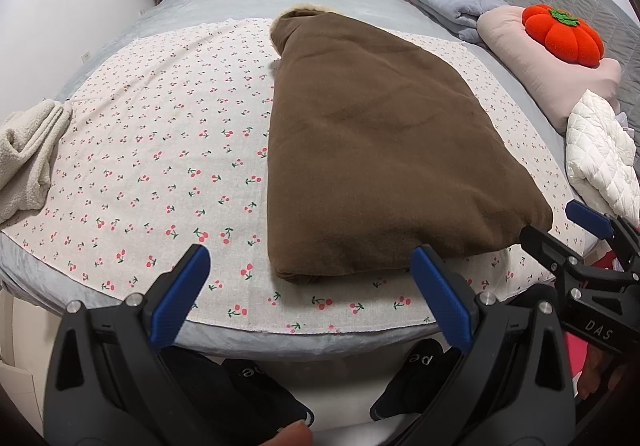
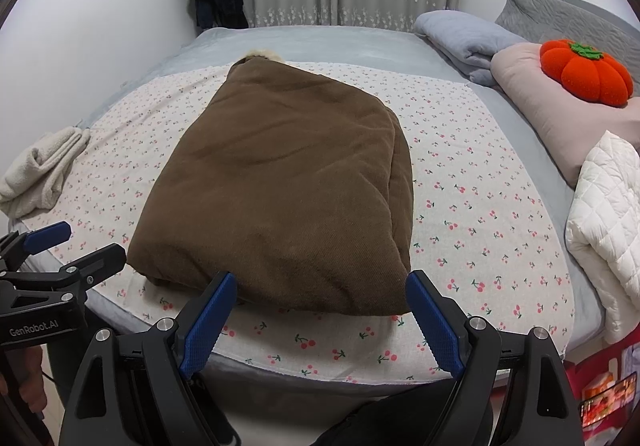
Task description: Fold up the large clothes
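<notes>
Coat [image 2: 280,189] lengthwise-folded on bed [image 2: 320,41].
Both tools, left [image 1: 316,298] and right [image 2: 320,322], hang wide and empty at its near hem, likely placed to lift it.

"DAS" marks the right gripper [image 1: 568,230]; "GenRobot.AI" marks the left gripper [image 2: 76,250].

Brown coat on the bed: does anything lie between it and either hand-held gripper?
Nothing visible does. The brown coat lies folded lengthwise on the cherry-print sheet. The left hand-held gripper and right hand-held gripper are both open just short of its near hem, with only bare sheet between.
</notes>
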Motion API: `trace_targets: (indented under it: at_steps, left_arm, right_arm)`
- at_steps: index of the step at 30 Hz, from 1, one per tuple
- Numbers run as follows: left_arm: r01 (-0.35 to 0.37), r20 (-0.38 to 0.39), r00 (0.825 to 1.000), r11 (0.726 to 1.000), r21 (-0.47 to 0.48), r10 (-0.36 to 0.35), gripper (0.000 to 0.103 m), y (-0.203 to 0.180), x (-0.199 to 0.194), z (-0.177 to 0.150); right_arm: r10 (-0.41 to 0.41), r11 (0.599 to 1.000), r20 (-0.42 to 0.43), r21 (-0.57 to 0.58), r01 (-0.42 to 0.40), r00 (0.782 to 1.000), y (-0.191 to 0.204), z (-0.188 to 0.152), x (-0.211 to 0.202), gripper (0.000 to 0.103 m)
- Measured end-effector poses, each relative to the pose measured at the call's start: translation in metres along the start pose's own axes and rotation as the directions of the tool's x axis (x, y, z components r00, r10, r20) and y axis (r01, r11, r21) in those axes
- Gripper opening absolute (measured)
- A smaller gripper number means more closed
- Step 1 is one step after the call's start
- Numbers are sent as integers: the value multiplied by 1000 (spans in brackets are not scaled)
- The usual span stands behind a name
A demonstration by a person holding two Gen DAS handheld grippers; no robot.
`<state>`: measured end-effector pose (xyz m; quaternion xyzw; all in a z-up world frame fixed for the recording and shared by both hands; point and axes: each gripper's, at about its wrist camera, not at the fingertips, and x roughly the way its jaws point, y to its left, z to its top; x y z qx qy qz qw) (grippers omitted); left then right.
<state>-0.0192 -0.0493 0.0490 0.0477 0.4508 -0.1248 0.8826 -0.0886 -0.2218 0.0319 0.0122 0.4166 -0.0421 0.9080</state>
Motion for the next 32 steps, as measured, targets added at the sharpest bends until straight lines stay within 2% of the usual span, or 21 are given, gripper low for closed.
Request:
trace_targets:
  at_steps: [32]
  left_arm:
    - [-9, -9, 1000, 1000, 15, 9, 100, -9, 2, -1]
  right_arm:
    - [-1, 1000, -1, 11, 1, 1000, -2, -2, 0, 88]
